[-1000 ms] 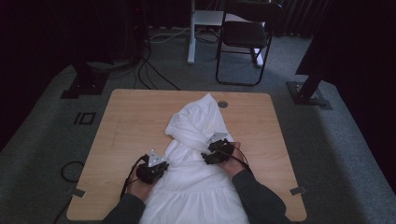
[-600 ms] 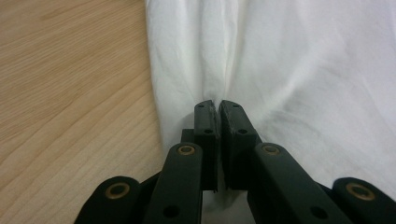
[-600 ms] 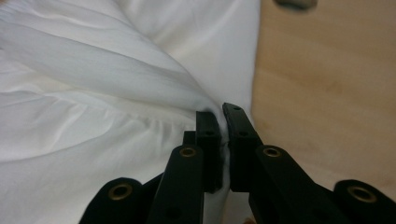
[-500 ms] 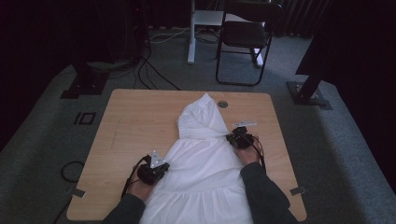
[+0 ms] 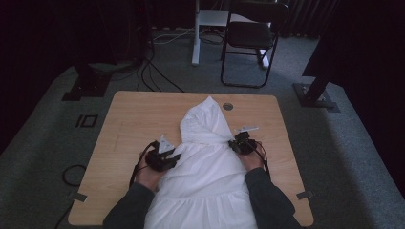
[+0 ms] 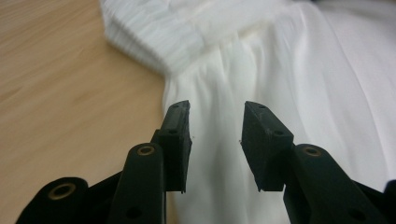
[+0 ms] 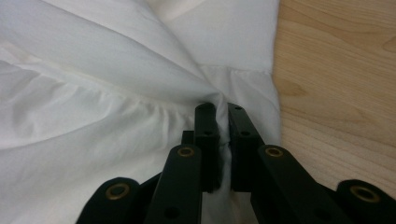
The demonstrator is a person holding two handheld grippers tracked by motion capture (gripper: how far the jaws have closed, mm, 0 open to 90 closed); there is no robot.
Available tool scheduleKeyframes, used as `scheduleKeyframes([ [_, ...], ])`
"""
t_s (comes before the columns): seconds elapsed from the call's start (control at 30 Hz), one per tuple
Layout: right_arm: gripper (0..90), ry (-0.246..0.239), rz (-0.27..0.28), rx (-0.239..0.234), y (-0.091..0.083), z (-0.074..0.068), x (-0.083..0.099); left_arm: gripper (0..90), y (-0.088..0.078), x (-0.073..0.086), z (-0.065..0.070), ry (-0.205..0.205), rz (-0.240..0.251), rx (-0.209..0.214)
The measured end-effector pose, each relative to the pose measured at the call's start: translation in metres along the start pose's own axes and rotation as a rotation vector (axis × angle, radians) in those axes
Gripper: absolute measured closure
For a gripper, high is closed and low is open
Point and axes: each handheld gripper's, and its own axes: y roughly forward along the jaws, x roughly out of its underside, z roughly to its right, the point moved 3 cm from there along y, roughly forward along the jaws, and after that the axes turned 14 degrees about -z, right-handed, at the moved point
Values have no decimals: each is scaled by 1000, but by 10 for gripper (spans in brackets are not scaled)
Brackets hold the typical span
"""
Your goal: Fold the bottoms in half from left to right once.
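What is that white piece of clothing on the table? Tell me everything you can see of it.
The white garment looks like thin, soft cotton, with a gathered seam across it and a ribbed band at one edge. It lies flat along the middle of the wooden table, its far end folded to a point, its near end running off the table's front edge. The right gripper pinches its right edge, puckering the cloth. The left gripper has just been opening; its pads stand apart over the left edge.

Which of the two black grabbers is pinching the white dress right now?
The right gripper: its jaws are shut on a fold of the white dress. The left gripper has just been opening, with cloth loose between its jaws.
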Motion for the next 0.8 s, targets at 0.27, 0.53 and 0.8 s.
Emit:
scheduleKeyframes([
  [0.27,845,-12,-22,-15,-5,-3,8,874,39,5,7,72,-121,19],
  [0.53,843,-90,-64,-69,-25,-29,46,874,18,47,24,88,-55,60],
  [0.8,423,-223,34,-42,-56,-56,36,870,17,49,24,91,-52,63],
])
